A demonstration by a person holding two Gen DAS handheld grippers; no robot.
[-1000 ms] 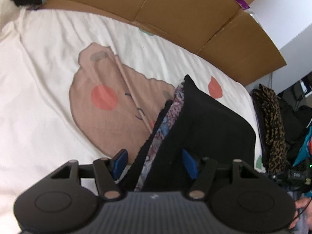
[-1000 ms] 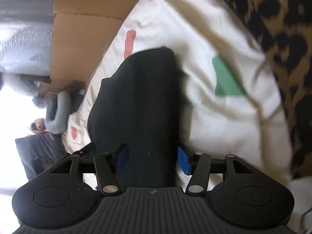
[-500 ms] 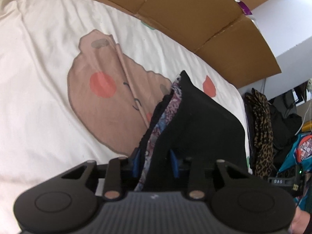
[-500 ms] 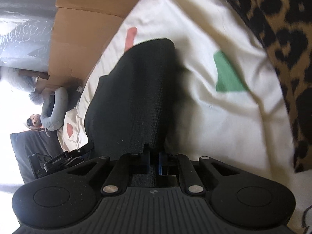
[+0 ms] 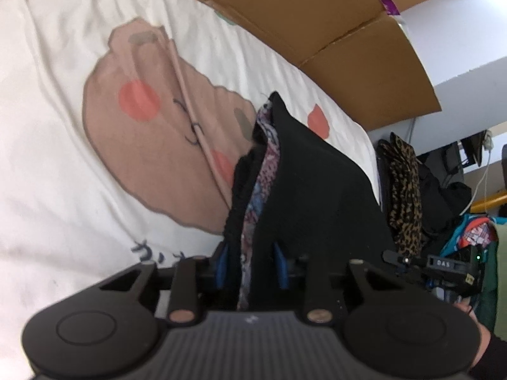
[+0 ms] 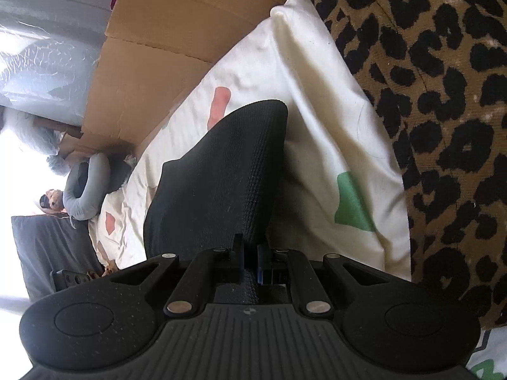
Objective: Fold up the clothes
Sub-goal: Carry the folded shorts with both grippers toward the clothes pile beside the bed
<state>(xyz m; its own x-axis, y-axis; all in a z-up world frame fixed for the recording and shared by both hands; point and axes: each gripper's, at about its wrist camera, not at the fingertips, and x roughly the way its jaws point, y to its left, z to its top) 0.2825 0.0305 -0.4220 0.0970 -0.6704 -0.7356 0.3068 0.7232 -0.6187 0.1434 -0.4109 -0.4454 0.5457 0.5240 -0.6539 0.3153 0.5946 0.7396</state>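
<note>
Fingers (image 5: 280,266) of the left gripper (image 5: 250,264), apart a second ago, now pinch the stacked edge of the black garment (image 5: 310,190) with its patterned lining (image 5: 269,164). The right gripper (image 6: 251,264) has likewise clamped down on a black fold (image 6: 221,174). With both ends held, the garment stands lifted off the bed (image 5: 47,126), ready, I judge, to be carried over into a fold.
</note>
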